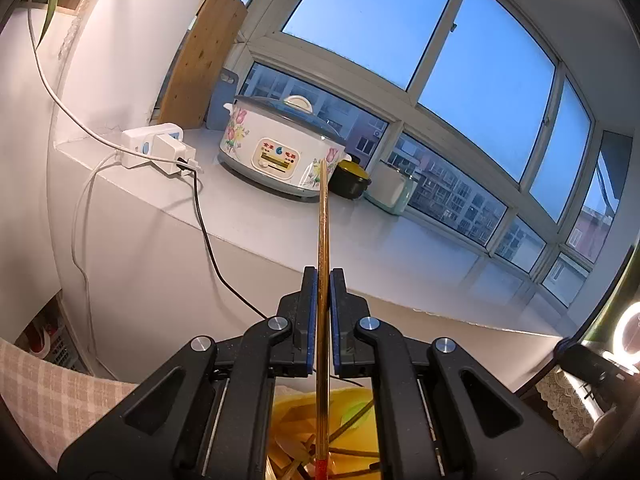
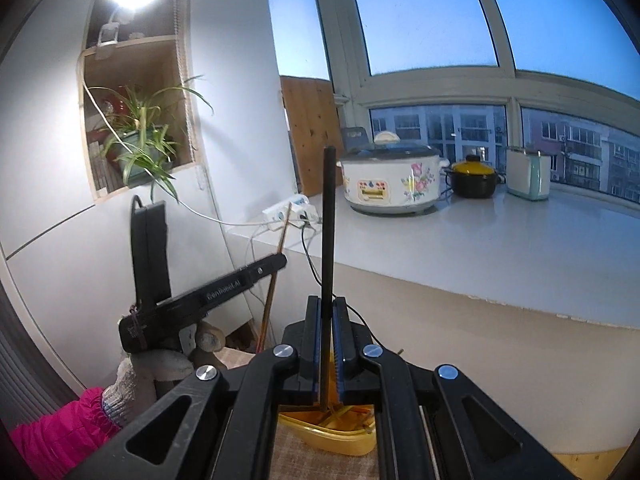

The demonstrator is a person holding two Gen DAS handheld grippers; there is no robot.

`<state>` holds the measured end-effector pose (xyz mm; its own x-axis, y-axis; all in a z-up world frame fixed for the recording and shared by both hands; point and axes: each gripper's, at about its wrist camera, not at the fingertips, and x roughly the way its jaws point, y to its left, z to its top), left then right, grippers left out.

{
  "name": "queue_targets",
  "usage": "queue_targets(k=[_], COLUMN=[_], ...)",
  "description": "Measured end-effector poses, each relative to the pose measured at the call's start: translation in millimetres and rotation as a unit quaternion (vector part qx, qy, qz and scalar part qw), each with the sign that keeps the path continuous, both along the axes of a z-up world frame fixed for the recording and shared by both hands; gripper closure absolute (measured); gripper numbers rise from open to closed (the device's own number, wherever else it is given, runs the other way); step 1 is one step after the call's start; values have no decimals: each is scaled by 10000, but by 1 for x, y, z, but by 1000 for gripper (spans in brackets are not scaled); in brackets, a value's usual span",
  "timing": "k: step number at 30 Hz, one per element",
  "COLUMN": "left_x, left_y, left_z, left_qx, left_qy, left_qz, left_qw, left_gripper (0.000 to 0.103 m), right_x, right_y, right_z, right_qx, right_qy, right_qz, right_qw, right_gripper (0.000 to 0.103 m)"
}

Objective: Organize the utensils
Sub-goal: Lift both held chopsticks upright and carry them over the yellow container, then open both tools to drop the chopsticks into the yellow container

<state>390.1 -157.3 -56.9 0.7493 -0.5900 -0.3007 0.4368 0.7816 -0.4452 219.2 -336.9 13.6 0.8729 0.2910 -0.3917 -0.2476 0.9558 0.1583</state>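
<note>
The left gripper (image 1: 324, 280) jaws are pinching a light, stiff wooden chopstick (image 1: 323, 216) mid-shaft; the right gripper (image 2: 327, 308) jaws are clamping a slim, likely slippery black chopstick (image 2: 329, 216) above the yellow tray (image 2: 328, 436).

Open air above the yellow tray (image 2: 340, 438); ledge (image 2: 500, 248) stands behind it.

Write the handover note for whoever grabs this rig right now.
Left gripper: shut on a wooden chopstick, held upright.
Right gripper: shut on a black chopstick, also upright.
The yellow tray sits just below both grippers with more sticks lying loose in it.
Done: one chopstick in each gripper, raised over the tray.
Left: place these two, then sort the rest in the tray. No destination holder is visible in either view.
</note>
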Motion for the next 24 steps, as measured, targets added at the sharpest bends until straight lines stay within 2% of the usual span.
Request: queue_targets(k=[7,12,20,22,24], left_x=[-1,-1,-12,-17,-24], left_y=[-1,-2,0,1,4], left_z=[-6,-12,-20,-18,-15], left_qx=[134,116,301,455,524], left_qy=[-127,-102,47,81,46], left_qz=[13,-35,-245,-289,-299], left_qw=[9998,9999,9992,9985,9982], left_gripper=[99,100,99,99,99], right_x=[9,13,17,18,16], right_y=[-6,-6,-3,-1,0], right_z=[-18,-28,-41,-45,-48], right_qx=[11,12,-65,-87,-102], right_qy=[223,381,554,603,629], right_qz=[-33,-11,6,24,-10], right_qw=[9997,9993,9984,9981,9980], right_gripper=[100,100,100,99,85])
